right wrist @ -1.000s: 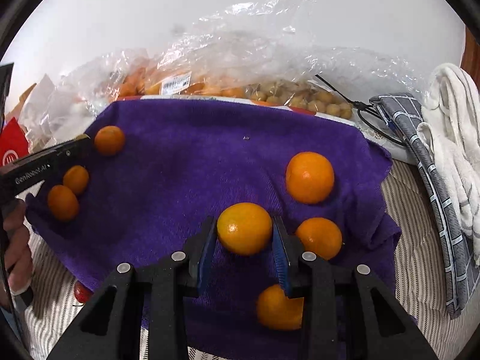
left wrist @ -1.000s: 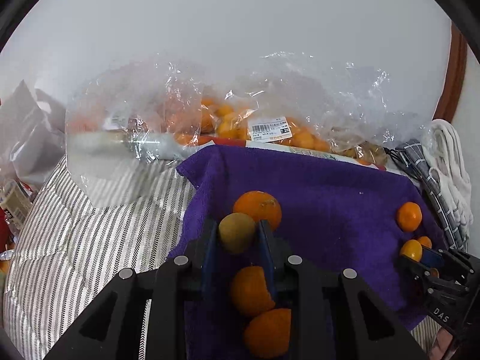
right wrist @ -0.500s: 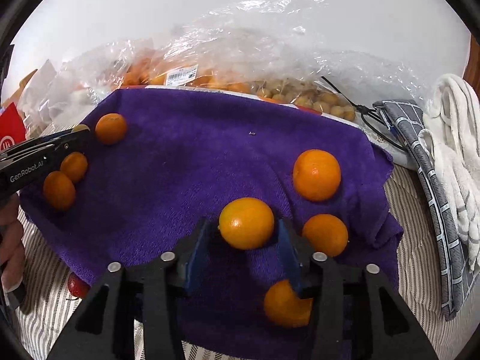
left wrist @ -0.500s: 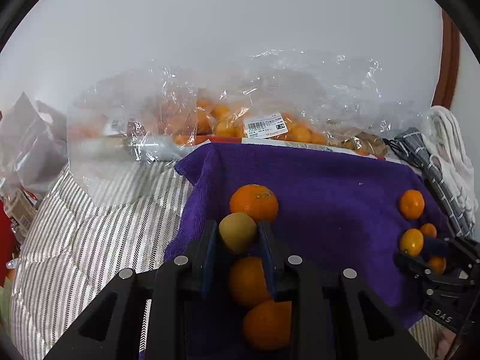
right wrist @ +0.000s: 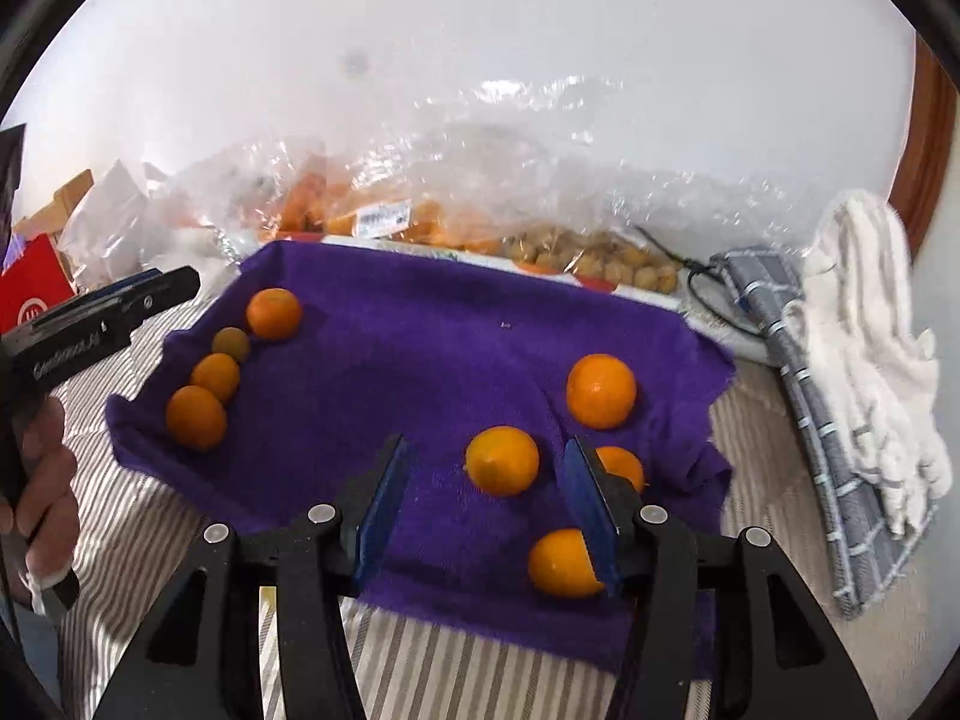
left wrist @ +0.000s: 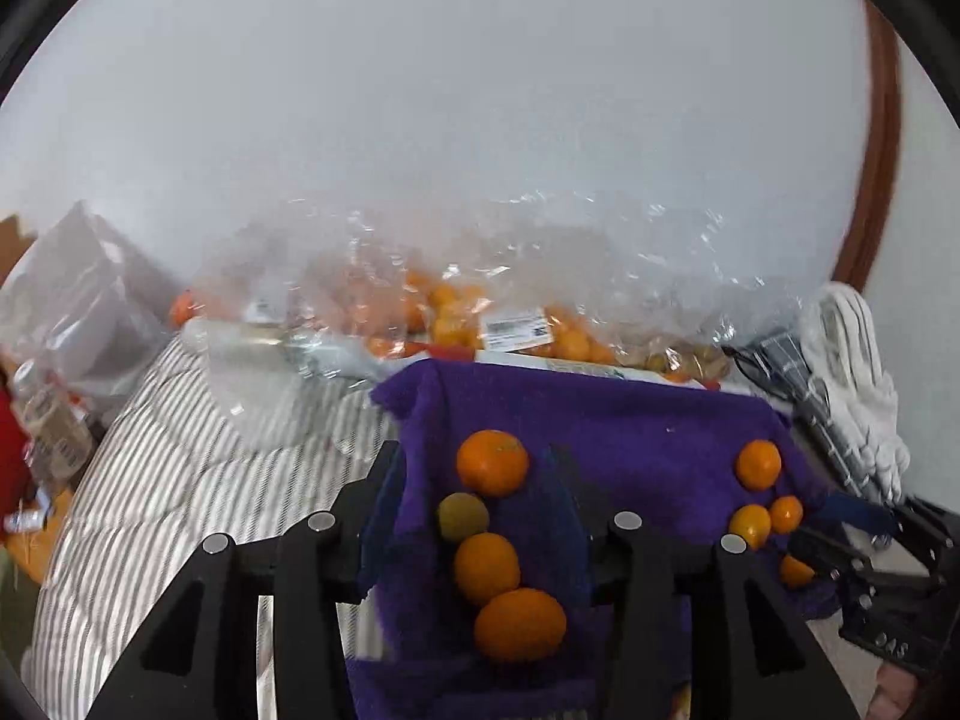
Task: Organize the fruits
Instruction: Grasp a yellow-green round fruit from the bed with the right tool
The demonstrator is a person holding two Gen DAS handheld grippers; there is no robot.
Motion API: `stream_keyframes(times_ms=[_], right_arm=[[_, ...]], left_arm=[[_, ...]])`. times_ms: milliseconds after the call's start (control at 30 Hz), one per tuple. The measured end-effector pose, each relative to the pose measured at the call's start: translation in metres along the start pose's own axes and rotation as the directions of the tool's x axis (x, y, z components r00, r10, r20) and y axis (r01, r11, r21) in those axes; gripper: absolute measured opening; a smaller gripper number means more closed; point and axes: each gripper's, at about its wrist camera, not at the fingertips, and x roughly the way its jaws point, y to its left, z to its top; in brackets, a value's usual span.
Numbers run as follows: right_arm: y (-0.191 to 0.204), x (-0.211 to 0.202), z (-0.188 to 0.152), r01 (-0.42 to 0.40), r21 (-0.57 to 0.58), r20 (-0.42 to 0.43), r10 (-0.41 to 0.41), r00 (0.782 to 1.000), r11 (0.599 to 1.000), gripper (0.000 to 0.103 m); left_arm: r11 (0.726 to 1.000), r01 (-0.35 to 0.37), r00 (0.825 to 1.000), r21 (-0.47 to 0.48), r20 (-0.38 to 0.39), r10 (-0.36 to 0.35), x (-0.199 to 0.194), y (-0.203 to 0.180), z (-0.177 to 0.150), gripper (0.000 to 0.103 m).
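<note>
A purple towel (left wrist: 630,438) (right wrist: 420,348) holds two groups of fruit. In the left wrist view a dull yellow-green fruit (left wrist: 462,516) lies in a row with three oranges (left wrist: 492,462). My left gripper (left wrist: 474,468) hovers over that row, its jaws opening and its pads clear of the fruit. In the right wrist view an orange (right wrist: 502,460) rests on the towel between the blue pads (right wrist: 384,498) of my right gripper (right wrist: 486,480). Its jaws are opening too, with gaps on both sides of the orange. Three more oranges (right wrist: 601,390) lie around it.
Clear plastic bags (left wrist: 456,312) (right wrist: 372,216) of small orange and brown fruit line the towel's far edge by the white wall. A grey checked cloth (right wrist: 780,348) and a white towel (right wrist: 870,312) lie right. Striped bedding (left wrist: 180,450) spreads left. A hand (right wrist: 36,480) holds the left gripper.
Both grippers have let go of their fruit and lifted away. The yellow-green fruit now lies on the towel in the left row, and the orange rests free between the right jaws.
</note>
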Motion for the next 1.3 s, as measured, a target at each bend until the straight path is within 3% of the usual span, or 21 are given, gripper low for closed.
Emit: stream_keyframes(times_ms=[100, 267, 667, 933, 1133, 1233, 1300], right_arm=[[0.004, -0.018, -0.007, -0.006, 0.004, 0.013, 0.006, 1.0, 1.0, 0.053], [0.011, -0.026, -0.024, -0.019, 0.018, -0.001, 0.019, 1.0, 1.0, 0.047], [0.042, -0.02, -0.065, -0.165, 0.089, -0.056, 0.171, 0.984, 0.982, 0.047], [0.06, -0.001, -0.064, -0.198, 0.082, -0.094, 0.205, 0.974, 0.977, 0.044], [0.058, 0.017, -0.065, -0.206, 0.108, -0.141, 0.22, 0.965, 0.973, 0.036], [0.06, 0.019, -0.063, -0.203, 0.104, -0.125, 0.216, 0.968, 0.974, 0.028], [0.06, 0.018, -0.064, -0.201, 0.104, -0.123, 0.213, 0.969, 0.974, 0.028]], left_arm=[[0.997, 0.048, 0.999, -0.067, -0.021, -0.05, -0.013, 0.012, -0.01, 0.045], [0.996, 0.039, 0.997, -0.083, -0.061, -0.044, -0.037, 0.027, -0.038, 0.045], [0.999, -0.037, 0.979, 0.018, -0.2, 0.04, -0.064, 0.041, -0.101, 0.045], [0.999, -0.039, 0.969, 0.036, -0.243, 0.047, -0.06, 0.043, -0.117, 0.045], [0.998, -0.038, 0.969, 0.04, -0.243, 0.047, -0.059, 0.039, -0.118, 0.046], [0.998, -0.033, 0.968, 0.046, -0.246, 0.043, -0.058, 0.038, -0.118, 0.049], [0.999, -0.026, 0.969, 0.037, -0.245, 0.034, -0.059, 0.039, -0.118, 0.049]])
